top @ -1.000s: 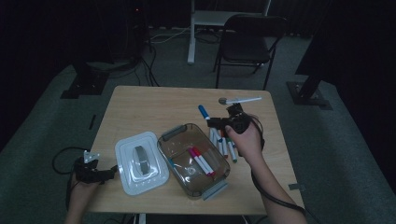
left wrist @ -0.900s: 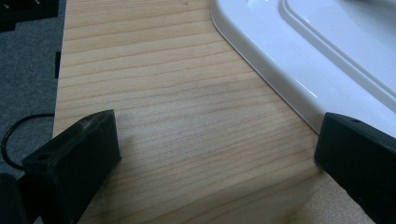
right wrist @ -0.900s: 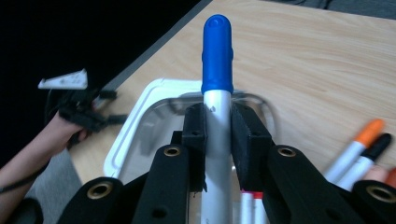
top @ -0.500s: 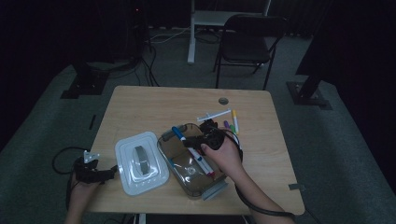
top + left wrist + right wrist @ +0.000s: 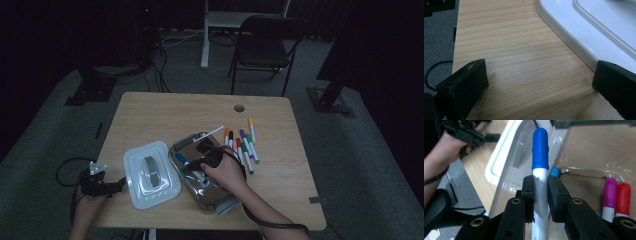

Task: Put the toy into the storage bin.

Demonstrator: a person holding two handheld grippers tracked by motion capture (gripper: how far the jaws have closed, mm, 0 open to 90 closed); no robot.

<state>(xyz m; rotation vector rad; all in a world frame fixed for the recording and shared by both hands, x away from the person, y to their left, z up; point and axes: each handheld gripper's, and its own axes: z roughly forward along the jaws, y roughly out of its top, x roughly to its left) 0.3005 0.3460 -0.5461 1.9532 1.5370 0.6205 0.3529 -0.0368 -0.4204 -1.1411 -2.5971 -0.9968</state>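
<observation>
Starting at the left edge of the worktop (image 5: 165, 112), the left gripper (image 5: 107, 184) is sitting near the corner with its jaws spread wide and nothing between them, just bare wood. One jaw is ending up right beside the rim of the white lid (image 5: 151, 175), which is lying flat next to the box, with a grey latch piece in its middle. Moving right, the clear plastic box (image 5: 212, 197) is lying open, and it's already holding a magenta-capped marker (image 5: 610, 192) and a red-capped marker (image 5: 623, 195) side by side, plus a lighter blue cap (image 5: 554, 172) peeking out. The right gripper (image 5: 541, 195) is hanging over the box, jaws pinching a blue-capped marker (image 5: 540, 150) by its white barrel, cap pointing away. Further right, a bunch of loose markers (image 5: 245, 142) are lying on the wood just beside the box.
</observation>
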